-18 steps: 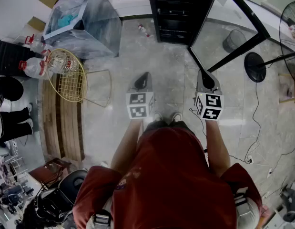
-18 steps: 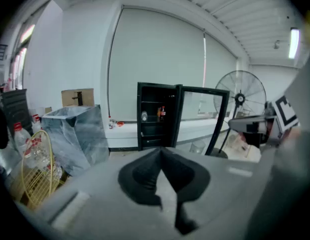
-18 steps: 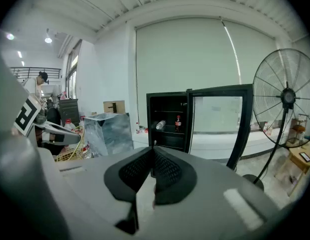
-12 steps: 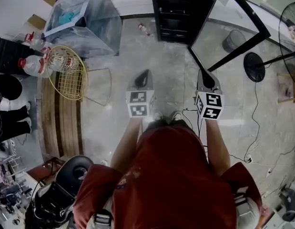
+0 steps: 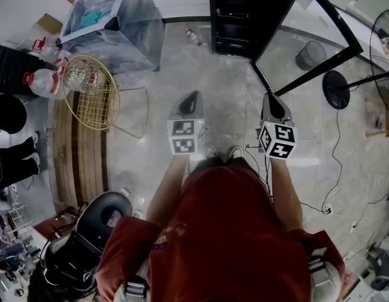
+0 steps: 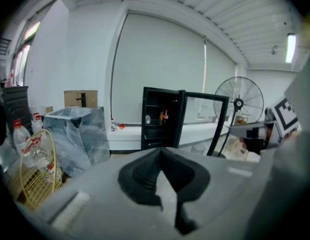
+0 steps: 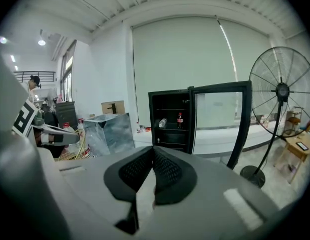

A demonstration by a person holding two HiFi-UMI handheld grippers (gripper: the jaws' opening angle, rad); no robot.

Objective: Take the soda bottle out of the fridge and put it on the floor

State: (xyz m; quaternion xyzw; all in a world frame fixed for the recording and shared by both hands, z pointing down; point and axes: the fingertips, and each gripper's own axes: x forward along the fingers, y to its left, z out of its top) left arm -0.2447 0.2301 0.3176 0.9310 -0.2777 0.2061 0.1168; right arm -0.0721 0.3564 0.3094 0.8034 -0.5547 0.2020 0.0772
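Since the earlier frames the floor has slid a little under the head view, so the fridge (image 5: 235,17) now sits further right at the top edge. A black chair (image 5: 103,216) has also come further into the lower left corner. Both tools sit in the same spot in front of the person.

Nearest, the left gripper (image 5: 191,99) and the right gripper (image 5: 273,106) point slightly downward at bare floor (image 5: 225,106). Each has its jaws pressed together with nothing between them.

Beyond them the fridge stands well apart, its glass door (image 5: 307,36) swung open to the right. A small loose bottle (image 5: 193,36) lies on the floor just before the fridge's left front corner.

The soda bottle (image 7: 180,120) is inside, on an upper shelf toward the shelf's right end. It stands upright with its long axis vertical, cap up and red label facing out. A clear bottle (image 7: 163,123) lies on its side toward the same shelf's left end.

The step in hand looks like the approach. It would go best by walking in left of the door's edge and skirting the loose bottle. One pair of jaws should open before entering the shelf. They should come in level and close on the body below the shoulder. The bottle should stay upright and clear of the lying bottle.
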